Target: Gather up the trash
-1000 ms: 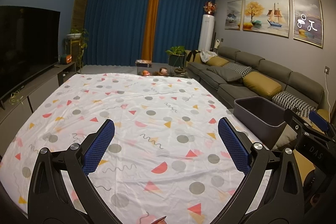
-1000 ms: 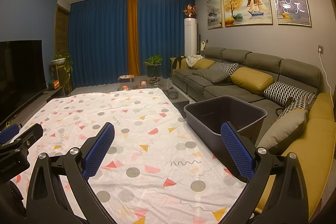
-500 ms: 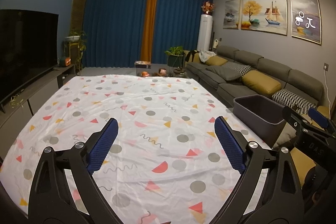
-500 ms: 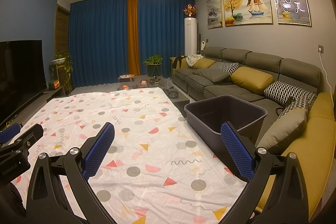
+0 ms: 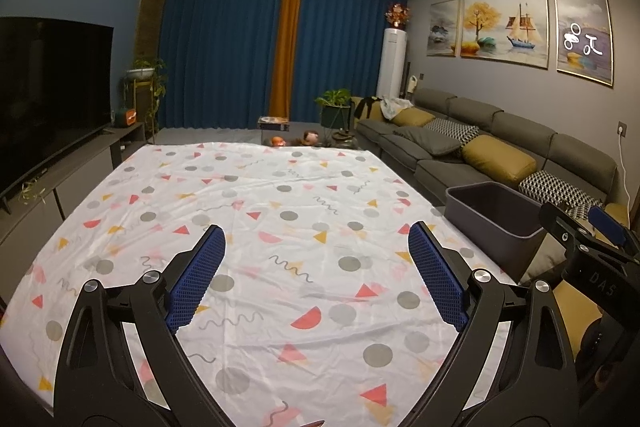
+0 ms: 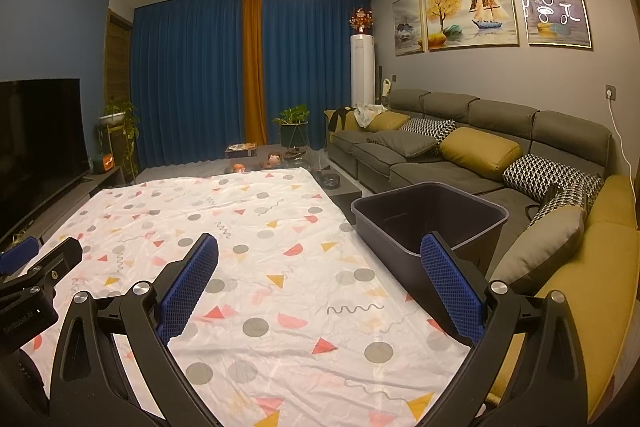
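A dark grey bin (image 6: 430, 215) stands at the right edge of a table covered by a white patterned cloth (image 6: 256, 227); its inside looks empty. The same bin (image 5: 492, 213) shows at the right of the left wrist view. My left gripper (image 5: 316, 259) hovers open over the near part of the cloth (image 5: 280, 211), nothing between its blue pads. My right gripper (image 6: 320, 267) is open too, its right finger in front of the bin's near wall. No loose trash shows on the cloth in either view. Each gripper appears at the edge of the other's view.
A grey sofa (image 6: 460, 143) with yellow and patterned cushions runs along the right, close behind the bin. A television (image 5: 48, 95) on a low cabinet lines the left wall. Beyond the table's far edge are a low table with small items (image 5: 296, 139), potted plants and blue curtains.
The left gripper has tilted and risen slightly, so the room sits a little lower in its view, and its fingers stand slightly closer together. The right gripper has barely moved.
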`<action>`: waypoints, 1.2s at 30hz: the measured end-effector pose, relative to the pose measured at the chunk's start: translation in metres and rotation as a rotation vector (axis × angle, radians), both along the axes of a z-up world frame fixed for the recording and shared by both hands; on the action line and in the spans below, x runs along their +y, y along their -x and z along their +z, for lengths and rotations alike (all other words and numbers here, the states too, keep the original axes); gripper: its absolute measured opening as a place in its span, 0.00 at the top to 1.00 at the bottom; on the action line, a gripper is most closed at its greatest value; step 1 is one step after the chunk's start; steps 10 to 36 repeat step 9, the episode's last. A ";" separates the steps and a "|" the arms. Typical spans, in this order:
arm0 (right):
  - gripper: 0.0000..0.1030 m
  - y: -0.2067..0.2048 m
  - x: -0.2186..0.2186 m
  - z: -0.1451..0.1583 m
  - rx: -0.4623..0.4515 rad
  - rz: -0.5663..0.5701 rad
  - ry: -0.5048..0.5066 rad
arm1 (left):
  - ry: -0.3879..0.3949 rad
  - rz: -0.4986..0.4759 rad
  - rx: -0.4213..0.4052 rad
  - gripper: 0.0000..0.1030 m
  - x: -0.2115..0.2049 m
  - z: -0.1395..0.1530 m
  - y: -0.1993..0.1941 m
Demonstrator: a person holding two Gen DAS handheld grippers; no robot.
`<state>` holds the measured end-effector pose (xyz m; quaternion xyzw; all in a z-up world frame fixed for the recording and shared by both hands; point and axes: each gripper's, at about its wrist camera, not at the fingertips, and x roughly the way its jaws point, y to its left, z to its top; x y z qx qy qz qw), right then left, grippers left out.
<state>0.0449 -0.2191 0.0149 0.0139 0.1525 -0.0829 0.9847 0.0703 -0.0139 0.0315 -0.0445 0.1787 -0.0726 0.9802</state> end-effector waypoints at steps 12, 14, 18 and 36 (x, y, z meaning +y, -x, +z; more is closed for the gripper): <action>0.05 0.002 -0.002 0.001 -0.004 -0.003 -0.008 | 0.007 0.017 0.012 0.06 0.004 -0.001 -0.002; 0.05 0.002 -0.002 0.001 -0.004 -0.003 -0.008 | 0.007 0.017 0.012 0.06 0.004 -0.001 -0.002; 0.05 0.002 -0.002 0.001 -0.004 -0.003 -0.008 | 0.007 0.017 0.012 0.06 0.004 -0.001 -0.002; 0.05 0.002 -0.002 0.001 -0.004 -0.003 -0.008 | 0.007 0.017 0.012 0.06 0.004 -0.001 -0.002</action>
